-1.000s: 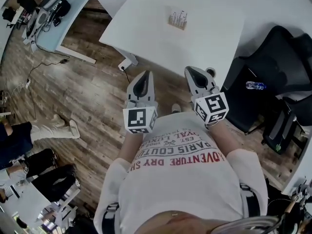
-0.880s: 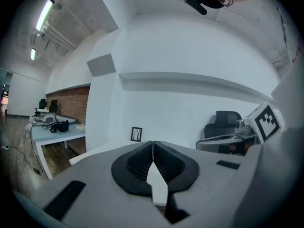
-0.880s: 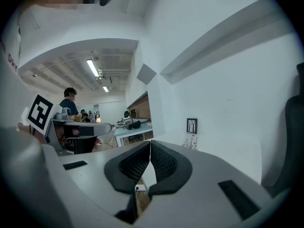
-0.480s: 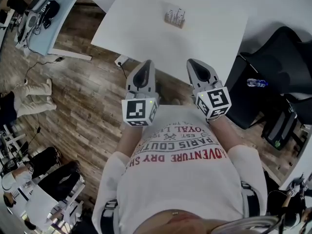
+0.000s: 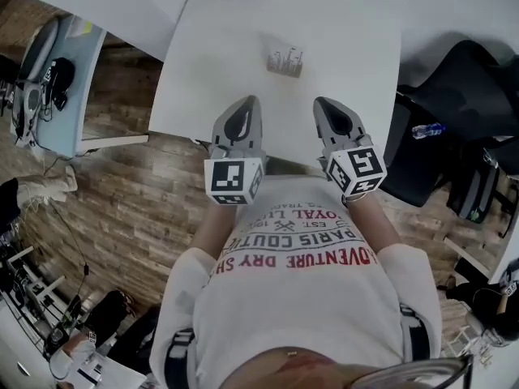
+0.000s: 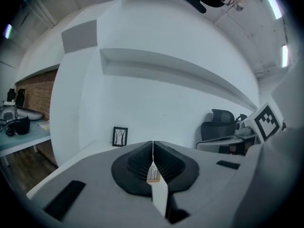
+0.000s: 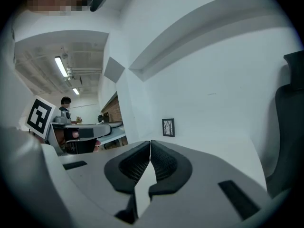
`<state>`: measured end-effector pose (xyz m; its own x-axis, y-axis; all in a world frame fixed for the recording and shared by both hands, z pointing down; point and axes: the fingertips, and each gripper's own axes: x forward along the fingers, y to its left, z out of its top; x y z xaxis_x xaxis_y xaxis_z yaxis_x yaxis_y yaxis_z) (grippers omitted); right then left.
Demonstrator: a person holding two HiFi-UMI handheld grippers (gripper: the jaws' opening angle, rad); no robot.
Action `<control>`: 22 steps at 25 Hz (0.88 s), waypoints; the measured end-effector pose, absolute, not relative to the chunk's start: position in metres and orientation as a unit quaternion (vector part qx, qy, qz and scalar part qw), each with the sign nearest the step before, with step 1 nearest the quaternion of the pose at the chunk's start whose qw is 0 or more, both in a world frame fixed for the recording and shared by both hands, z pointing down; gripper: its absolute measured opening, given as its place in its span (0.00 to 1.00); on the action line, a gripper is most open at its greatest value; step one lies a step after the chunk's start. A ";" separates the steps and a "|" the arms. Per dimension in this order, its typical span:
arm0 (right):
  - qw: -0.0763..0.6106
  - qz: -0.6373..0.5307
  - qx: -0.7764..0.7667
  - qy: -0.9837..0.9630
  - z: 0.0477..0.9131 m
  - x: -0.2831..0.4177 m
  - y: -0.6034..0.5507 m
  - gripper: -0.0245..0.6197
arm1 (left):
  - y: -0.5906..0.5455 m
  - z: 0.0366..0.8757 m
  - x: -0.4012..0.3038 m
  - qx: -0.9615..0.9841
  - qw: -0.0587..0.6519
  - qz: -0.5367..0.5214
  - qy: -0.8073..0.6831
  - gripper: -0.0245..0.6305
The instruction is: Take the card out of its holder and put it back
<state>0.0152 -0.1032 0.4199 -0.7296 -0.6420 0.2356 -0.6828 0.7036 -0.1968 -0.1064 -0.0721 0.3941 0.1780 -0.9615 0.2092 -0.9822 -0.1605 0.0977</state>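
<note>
Your left tool (image 5: pixel 246 104) and right tool (image 5: pixel 324 105) are both closed on nothing at the tabletop's (image 5: pixel 349 47) near edge. The card holder (image 5: pixel 285 61) stands apart at twelve o'clock.

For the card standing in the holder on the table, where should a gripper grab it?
Probably its top edge: the card stands upright, its lower part sunk in the holder. Come from above, jaws across its flat faces, and pull straight up.

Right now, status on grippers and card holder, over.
Left gripper, right gripper: jaws shut, empty. Card holder on table ahead, card in, untouched. Nothing in the way.
</note>
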 end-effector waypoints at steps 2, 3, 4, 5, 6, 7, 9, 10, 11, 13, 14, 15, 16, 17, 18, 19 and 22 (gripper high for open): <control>0.074 0.139 0.379 -0.912 0.421 0.006 -0.117 0.08 | -0.092 0.396 -0.118 0.773 0.109 0.050 -0.623 0.07; 0.074 0.142 0.390 -0.907 0.423 0.002 -0.123 0.08 | -0.101 0.397 -0.123 0.780 0.110 0.051 -0.614 0.07; 0.074 0.144 0.402 -0.901 0.424 -0.001 -0.129 0.08 | -0.110 0.398 -0.127 0.787 0.111 0.053 -0.604 0.07; 0.074 0.146 0.415 -0.895 0.425 -0.003 -0.134 0.08 | -0.118 0.400 -0.132 0.794 0.113 0.053 -0.596 0.07; 0.073 0.146 0.430 -0.888 0.426 -0.005 -0.140 0.08 | -0.126 0.401 -0.136 0.800 0.114 0.054 -0.586 0.07; 0.073 0.146 0.445 -0.881 0.426 -0.006 -0.145 0.08 | -0.133 0.402 -0.139 0.807 0.116 0.054 -0.577 0.07; 0.072 0.148 0.471 -0.867 0.426 -0.008 -0.154 0.08 | -0.145 0.405 -0.143 0.820 0.120 0.058 -0.557 0.07; 0.072 0.150 0.479 -0.862 0.427 -0.009 -0.159 0.08 | -0.150 0.407 -0.145 0.826 0.121 0.061 -0.548 0.07; 0.072 0.152 0.485 -0.858 0.429 -0.010 -0.164 0.08 | -0.156 0.410 -0.147 0.830 0.121 0.064 -0.540 0.07; 0.075 0.155 0.492 -0.853 0.434 -0.013 -0.173 0.08 | -0.167 0.416 -0.150 0.837 0.123 0.067 -0.529 0.07; 0.078 0.157 0.495 -0.851 0.438 -0.013 -0.176 0.08 | -0.171 0.419 -0.151 0.840 0.126 0.069 -0.524 0.07; 0.081 0.160 0.498 -0.849 0.441 -0.013 -0.177 0.08 | -0.174 0.422 -0.151 0.841 0.130 0.070 -0.520 0.07; 0.084 0.162 0.499 -0.847 0.444 -0.012 -0.179 0.08 | -0.177 0.425 -0.151 0.842 0.135 0.071 -0.517 0.07; 0.085 0.162 0.500 -0.847 0.446 -0.012 -0.180 0.08 | -0.179 0.428 -0.152 0.842 0.140 0.072 -0.516 0.07; 0.087 0.159 0.499 -0.848 0.448 -0.012 -0.182 0.08 | -0.181 0.431 -0.152 0.841 0.145 0.074 -0.516 0.07; 0.087 0.156 0.496 -0.850 0.449 -0.013 -0.185 0.08 | -0.184 0.434 -0.152 0.840 0.149 0.076 -0.516 0.07; 0.086 0.153 0.476 -0.862 0.452 -0.015 -0.198 0.08 | -0.192 0.443 -0.152 0.835 0.159 0.084 -0.521 0.07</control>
<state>-0.0153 -0.1983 0.4520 -0.5320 -0.7942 0.2936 -0.8467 0.4998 -0.1823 -0.1520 -0.1918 0.4426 0.4435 -0.8427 0.3052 -0.8959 -0.4073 0.1774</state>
